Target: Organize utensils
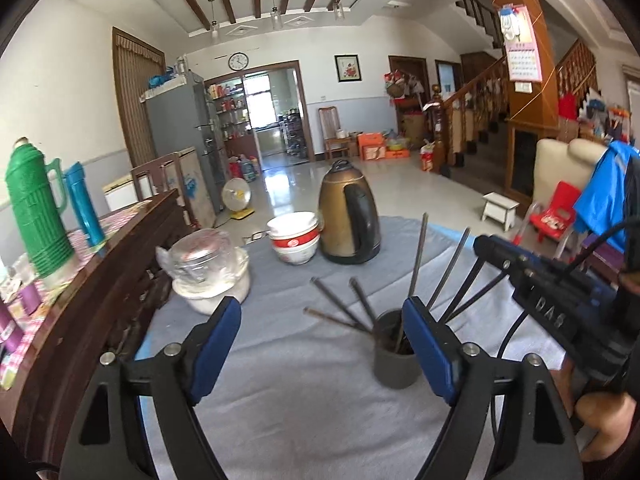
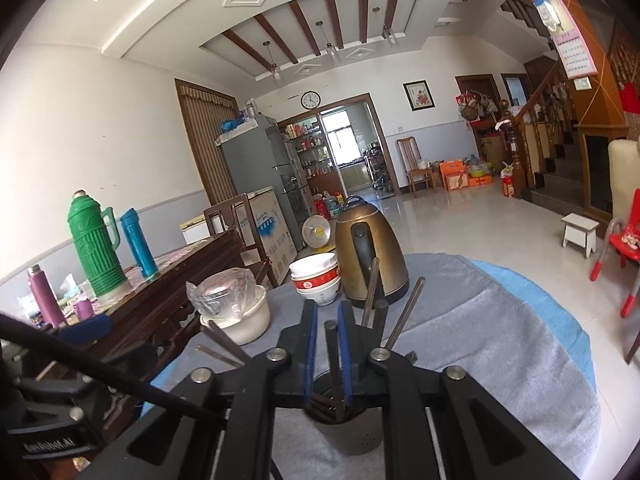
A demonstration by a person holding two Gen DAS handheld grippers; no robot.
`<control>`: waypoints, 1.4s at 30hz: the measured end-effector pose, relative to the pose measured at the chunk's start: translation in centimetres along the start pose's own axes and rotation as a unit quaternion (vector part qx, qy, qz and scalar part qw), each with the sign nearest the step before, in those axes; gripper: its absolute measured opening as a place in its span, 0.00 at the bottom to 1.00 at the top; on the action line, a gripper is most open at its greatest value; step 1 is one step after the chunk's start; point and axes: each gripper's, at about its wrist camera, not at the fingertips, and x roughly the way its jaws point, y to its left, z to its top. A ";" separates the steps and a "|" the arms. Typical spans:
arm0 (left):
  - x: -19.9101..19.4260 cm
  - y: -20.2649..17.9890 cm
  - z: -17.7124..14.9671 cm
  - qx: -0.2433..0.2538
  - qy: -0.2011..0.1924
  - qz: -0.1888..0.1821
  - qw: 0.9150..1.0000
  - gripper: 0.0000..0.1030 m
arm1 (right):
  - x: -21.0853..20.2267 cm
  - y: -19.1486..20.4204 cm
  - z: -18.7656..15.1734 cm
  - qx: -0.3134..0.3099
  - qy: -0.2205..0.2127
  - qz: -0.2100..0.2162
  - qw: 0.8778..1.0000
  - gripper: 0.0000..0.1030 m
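A dark grey utensil cup [image 1: 394, 360] stands on the grey cloth and holds several dark chopsticks [image 1: 418, 264] that fan out up and to both sides. My left gripper [image 1: 322, 340] is open wide just left of the cup, with its right finger [image 1: 430, 352] in front of the cup's rim and nothing between the pads. In the right wrist view the cup [image 2: 348, 436] sits right below my right gripper [image 2: 328, 308]. Its blue pads stand a narrow gap apart around one upright chopstick [image 2: 331, 340], which shows free space on its left side. Other chopsticks [image 2: 406, 312] lean away.
A bronze kettle [image 1: 350, 216], stacked red-and-white bowls [image 1: 295, 236] and a plastic-wrapped glass jar on a white bowl [image 1: 208, 268] stand behind the cup. A dark wooden sideboard [image 1: 100, 300] with a green thermos [image 1: 34, 216] runs along the left. The right-hand device's body [image 1: 560, 304] fills the right.
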 end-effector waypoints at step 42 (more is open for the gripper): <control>0.6 3.1 -6.1 -0.045 0.095 0.068 0.992 0.95 | -8.1 0.3 -4.4 -0.038 0.032 -0.021 0.999 0.61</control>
